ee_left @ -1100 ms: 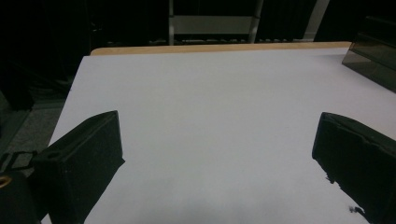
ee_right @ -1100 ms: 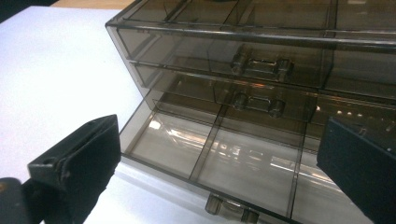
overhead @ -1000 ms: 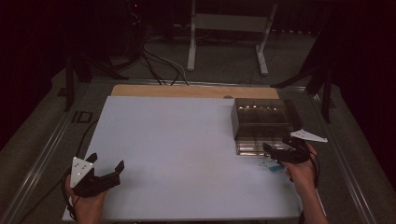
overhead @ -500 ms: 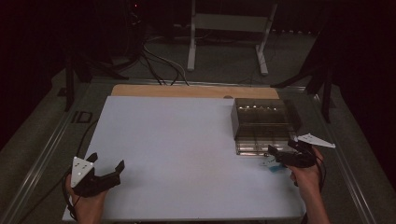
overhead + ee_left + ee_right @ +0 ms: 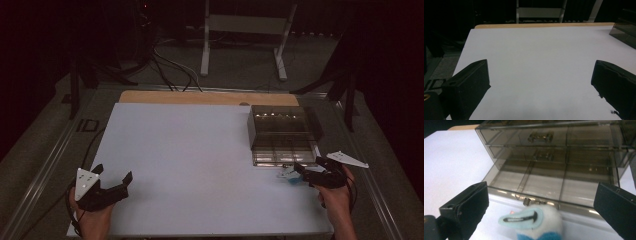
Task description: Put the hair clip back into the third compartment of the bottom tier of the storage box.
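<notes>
- Overhead, we see a white sheet (image 5: 200,165) covering most of a table, with a strip of bare wooden tabletop (image 5: 200,97) left showing along the far edge.
- We note a dim room: dark floor beyond the table, loose cables (image 5: 170,62) lying on it, and the pale legs of a metal stand (image 5: 240,45) farther back.
- Our smoky clear drawer organizer (image 5: 282,132) sits on the sheet's right side, its lowest drawer (image 5: 554,183) pulled out toward us, dividers visible inside.
- Our right gripper (image 5: 307,175) sits just in front of that drawer, jaws spread wide and gripping nothing.
- Between those jaws lies a small white-and-blue plush toy (image 5: 536,223), on the sheet right up against the drawer front; contact we cannot tell.
- Our left gripper (image 5: 112,182) rests at the near left corner, well apart from the organizer, jaws likewise parted over bare sheet.
</notes>
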`<state>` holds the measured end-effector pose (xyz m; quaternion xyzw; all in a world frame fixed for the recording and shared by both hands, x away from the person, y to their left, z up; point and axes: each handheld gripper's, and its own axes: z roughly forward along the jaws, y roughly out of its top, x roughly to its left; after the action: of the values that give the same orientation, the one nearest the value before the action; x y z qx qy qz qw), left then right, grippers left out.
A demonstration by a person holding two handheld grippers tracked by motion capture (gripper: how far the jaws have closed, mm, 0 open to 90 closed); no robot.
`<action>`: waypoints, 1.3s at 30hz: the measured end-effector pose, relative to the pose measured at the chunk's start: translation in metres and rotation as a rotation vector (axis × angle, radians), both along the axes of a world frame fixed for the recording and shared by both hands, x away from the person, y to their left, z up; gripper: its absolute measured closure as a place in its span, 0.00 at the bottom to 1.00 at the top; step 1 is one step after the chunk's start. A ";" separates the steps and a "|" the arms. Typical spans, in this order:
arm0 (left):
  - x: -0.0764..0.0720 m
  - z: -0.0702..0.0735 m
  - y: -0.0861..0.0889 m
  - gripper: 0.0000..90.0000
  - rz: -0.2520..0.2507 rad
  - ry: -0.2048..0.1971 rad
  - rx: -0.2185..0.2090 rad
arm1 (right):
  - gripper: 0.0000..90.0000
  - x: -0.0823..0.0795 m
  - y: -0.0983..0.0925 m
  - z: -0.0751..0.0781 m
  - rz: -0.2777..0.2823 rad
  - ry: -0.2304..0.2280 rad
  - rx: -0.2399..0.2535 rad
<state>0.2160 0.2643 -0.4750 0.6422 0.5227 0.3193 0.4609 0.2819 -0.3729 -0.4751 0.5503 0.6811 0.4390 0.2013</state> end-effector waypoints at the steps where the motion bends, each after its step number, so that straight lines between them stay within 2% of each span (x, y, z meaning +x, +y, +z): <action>1: 0.000 0.000 0.000 0.04 0.000 0.000 0.000 | 0.00 0.000 0.000 0.000 0.000 0.000 0.000; 6: 0.000 0.001 0.001 0.04 0.007 -0.002 -0.002 | 0.00 -0.004 -0.003 -0.004 -0.005 0.025 -0.008; 17: 0.000 0.001 0.001 0.04 0.006 0.002 -0.006 | 0.12 -0.007 -0.006 -0.012 0.008 0.075 -0.014; 19: 0.000 0.001 0.002 0.04 0.007 0.005 -0.007 | 0.16 -0.007 -0.006 -0.014 0.012 0.085 -0.020; 27: 0.000 0.001 0.002 0.04 0.012 0.007 -0.009 | 0.19 -0.006 -0.004 -0.020 0.035 0.116 -0.044; 39: 0.000 0.000 0.001 0.04 0.010 0.012 -0.008 | 0.36 -0.003 0.000 -0.029 0.077 0.167 -0.089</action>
<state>0.2162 0.2657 -0.4752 0.6394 0.5300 0.3159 0.4588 0.2785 -0.3733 -0.5044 0.5491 0.7348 0.3684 0.1511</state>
